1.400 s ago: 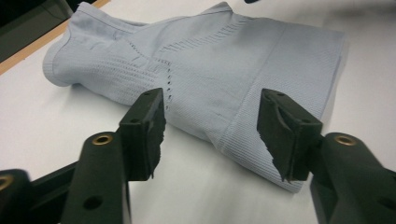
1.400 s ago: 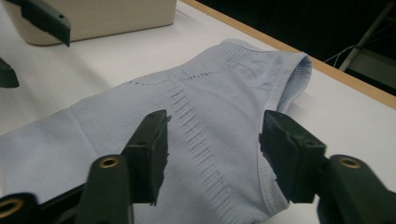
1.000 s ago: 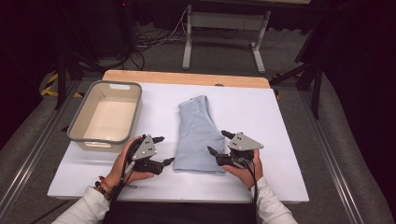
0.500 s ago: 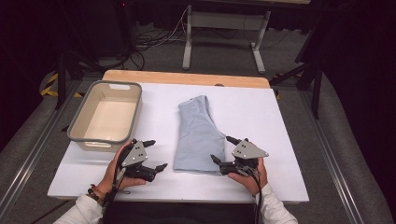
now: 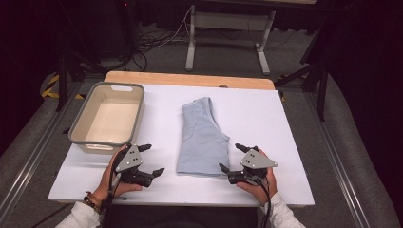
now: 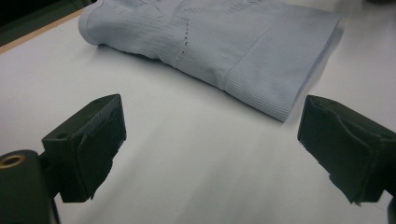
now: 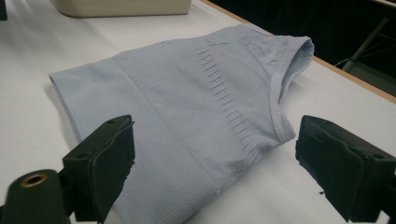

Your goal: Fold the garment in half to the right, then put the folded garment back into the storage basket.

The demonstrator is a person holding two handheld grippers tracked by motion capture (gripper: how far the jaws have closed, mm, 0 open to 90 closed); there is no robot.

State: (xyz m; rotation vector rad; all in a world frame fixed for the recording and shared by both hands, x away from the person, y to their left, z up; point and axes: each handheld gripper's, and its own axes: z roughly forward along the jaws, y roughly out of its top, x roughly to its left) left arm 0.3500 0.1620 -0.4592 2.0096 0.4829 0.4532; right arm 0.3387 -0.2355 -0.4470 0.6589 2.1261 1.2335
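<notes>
A light blue folded garment [image 5: 202,137] lies flat in the middle of the white table [image 5: 266,114]. My left gripper [image 5: 153,159] rests low near the front edge, just left of the garment's near hem and apart from it. Its jaws have just been opening, and the left gripper view shows bare table between them [image 6: 210,154], with the garment [image 6: 224,42] beyond. My right gripper [image 5: 230,156] sits at the hem's right corner. Its jaws have also just been opening and stand wide [image 7: 210,158] over the garment's edge [image 7: 187,107] without pressing on it.
A beige tub [image 5: 105,143] with a grey rim stands at the left of the table, just behind my left hand, and shows nothing inside. Its wall [image 7: 121,7] is far off in the right gripper view. A wooden strip [image 5: 190,78] borders the table's far edge.
Both grippers have drawn outward from the garment's near hem and back toward the front edge. Their jaws stand wider than before. The garment has not moved.
</notes>
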